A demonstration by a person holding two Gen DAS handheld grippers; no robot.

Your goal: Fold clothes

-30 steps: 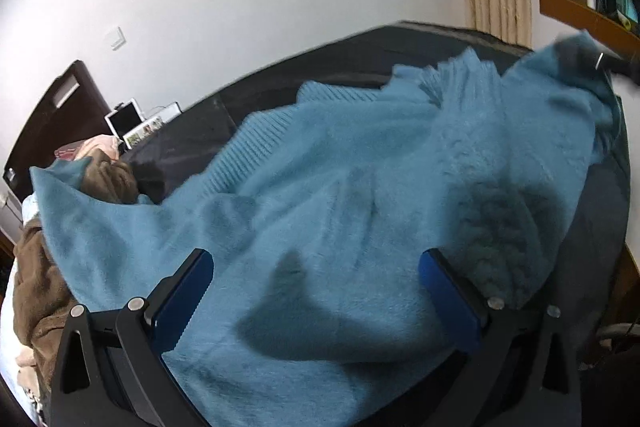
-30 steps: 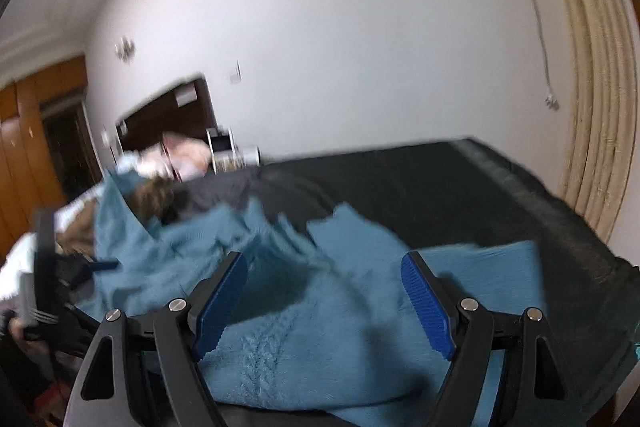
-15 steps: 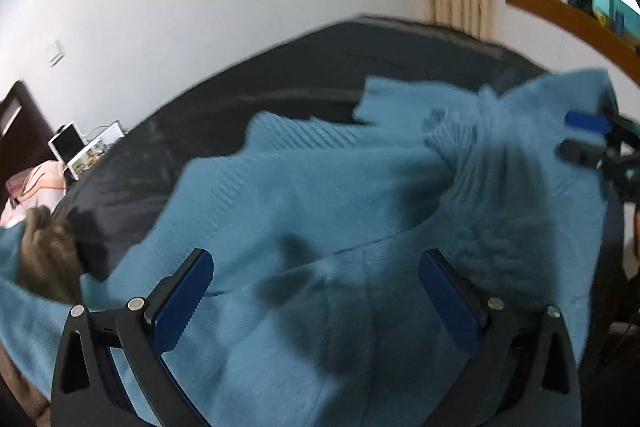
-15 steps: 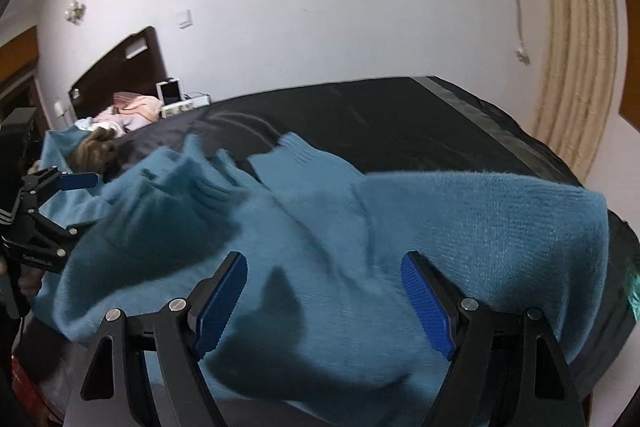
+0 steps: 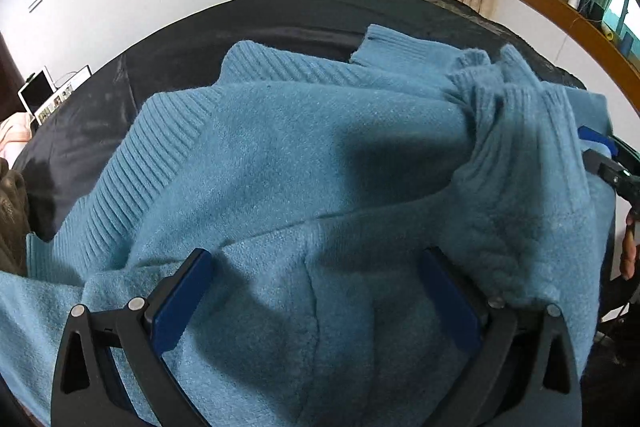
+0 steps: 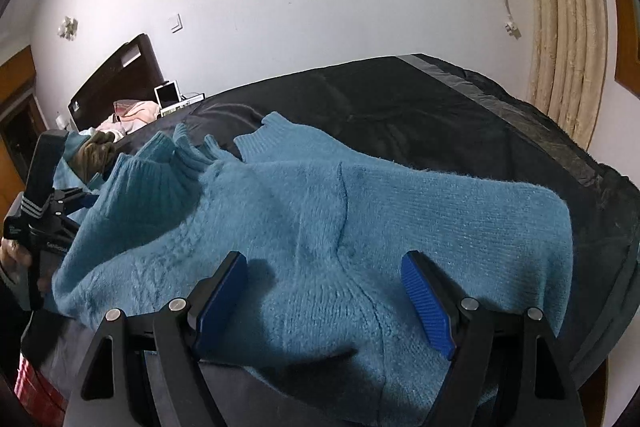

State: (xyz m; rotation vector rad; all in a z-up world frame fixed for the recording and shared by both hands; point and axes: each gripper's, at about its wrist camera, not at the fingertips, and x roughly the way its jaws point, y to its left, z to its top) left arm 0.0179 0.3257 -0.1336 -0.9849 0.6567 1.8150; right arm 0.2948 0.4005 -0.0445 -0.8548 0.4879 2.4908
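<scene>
A blue knit sweater lies spread and rumpled on a bed with a black cover. It also shows in the right wrist view. My left gripper is open just above the sweater's near part, holding nothing. My right gripper is open over the sweater's near edge, holding nothing. The right gripper shows at the right edge of the left wrist view. The left gripper shows at the left edge of the right wrist view.
A brown garment and pink cloth lie near the dark headboard. A tablet stands by the wall. Beige curtains hang on the right. The black bed cover extends beyond the sweater.
Both views have steadied and swung over the sweater, which now lies lower and flatter on the bed. Both grippers stay open.
</scene>
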